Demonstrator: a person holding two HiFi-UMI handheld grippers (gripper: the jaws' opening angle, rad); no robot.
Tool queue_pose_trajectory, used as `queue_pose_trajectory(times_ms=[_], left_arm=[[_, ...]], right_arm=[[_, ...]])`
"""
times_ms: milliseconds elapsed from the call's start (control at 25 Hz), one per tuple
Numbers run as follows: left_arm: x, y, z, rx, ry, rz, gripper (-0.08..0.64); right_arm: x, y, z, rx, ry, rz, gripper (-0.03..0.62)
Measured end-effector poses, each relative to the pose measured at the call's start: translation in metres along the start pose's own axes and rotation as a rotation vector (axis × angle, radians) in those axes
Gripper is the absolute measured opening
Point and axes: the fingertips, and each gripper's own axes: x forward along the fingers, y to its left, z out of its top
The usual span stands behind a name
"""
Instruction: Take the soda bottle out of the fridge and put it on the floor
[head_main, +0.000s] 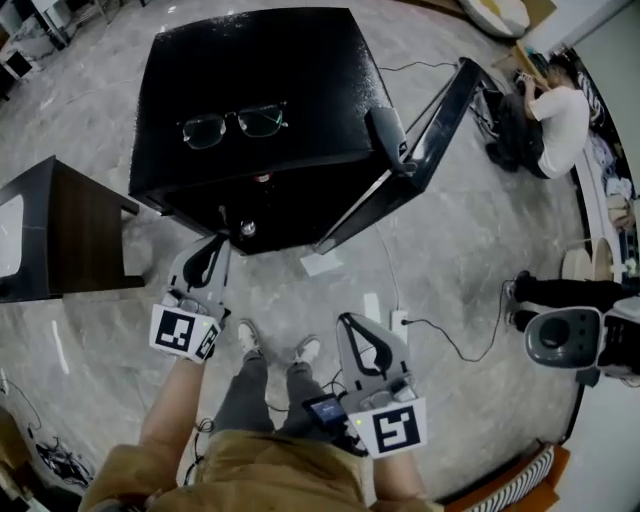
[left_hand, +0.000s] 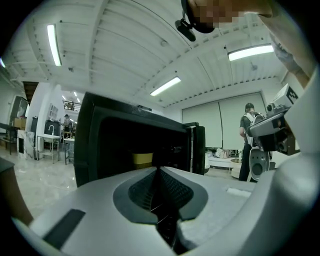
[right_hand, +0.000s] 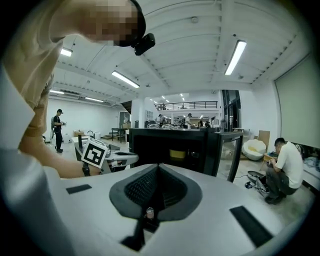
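Closest to the camera were the two tongs the person held. One, the left gripper, was up by the mouth of the fridge. Its jaws were squeezed tight together with nothing in them. Its partner, the right gripper, hung farther back, over the floor near the person's shoes. Its jaws were pressed together too, and it was empty.

The black fridge had its door swung wide open. A pair of glasses lay on top. Inside it was very dark. A yellow thing sat on a shelf. That may be the soda bottle, but it was too dark to be sure. No bottle stood on the floor.

I think reaching in was the step in hand. To do it well, the left gripper should open wide before going in, because shut jaws would only bump the bottle. It should go in flat, squeeze the fat middle and not the cap, and pull straight out without hitting the door. Keeping the bottle standing up would help too.
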Motion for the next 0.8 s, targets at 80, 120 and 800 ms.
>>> queue_pose_trajectory(times_ms=[80, 120, 800], left_arm=[[0.019, 0.008, -0.018, -0.013, 0.005, 0.001, 0.005], [0.027, 0.011, -0.026, -0.012, 0.01, 0.007, 0.006], [0.137, 0.047, -0.105, 0.076, 0.071, 0.065, 0.201]], right_arm=[[0.013, -0.001, -0.016, 0.024, -0.003, 0.006, 0.002], [0.017, 0.0, -0.025, 0.039, -0.01, 0.012, 0.002], [0.023, -0.029, -0.128, 0.119, 0.052, 0.018, 0.002]])
